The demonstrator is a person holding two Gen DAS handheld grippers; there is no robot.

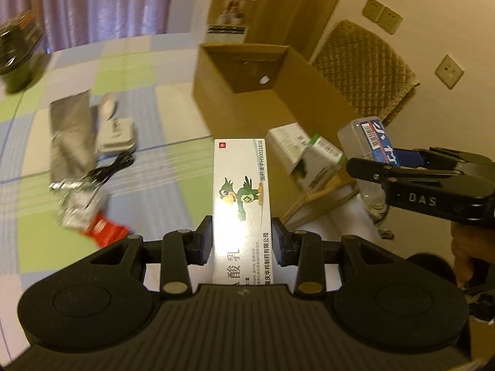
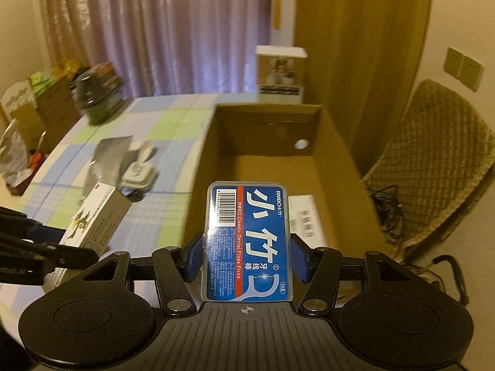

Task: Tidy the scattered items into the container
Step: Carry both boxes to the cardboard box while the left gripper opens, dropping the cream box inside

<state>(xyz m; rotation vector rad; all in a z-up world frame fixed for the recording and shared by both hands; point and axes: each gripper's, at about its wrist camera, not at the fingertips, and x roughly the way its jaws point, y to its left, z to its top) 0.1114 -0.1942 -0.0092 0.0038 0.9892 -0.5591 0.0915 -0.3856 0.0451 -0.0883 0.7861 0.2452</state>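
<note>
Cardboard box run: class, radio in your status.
Left tool shut on medicine box. Right tool shut on floss case. Cardboard box open ahead, nothing blocking.

A glossy printed card carton point(image 1: 243, 191) was seen throwing back glare, and a clear, smooth plastic case point(image 2: 247, 241) carried a shiny blue label. Matt brown corrugated cardboard formed the box point(image 2: 337, 167). The checked tablecloth point(image 1: 148, 167) looked like soft woven fabric.
</note>
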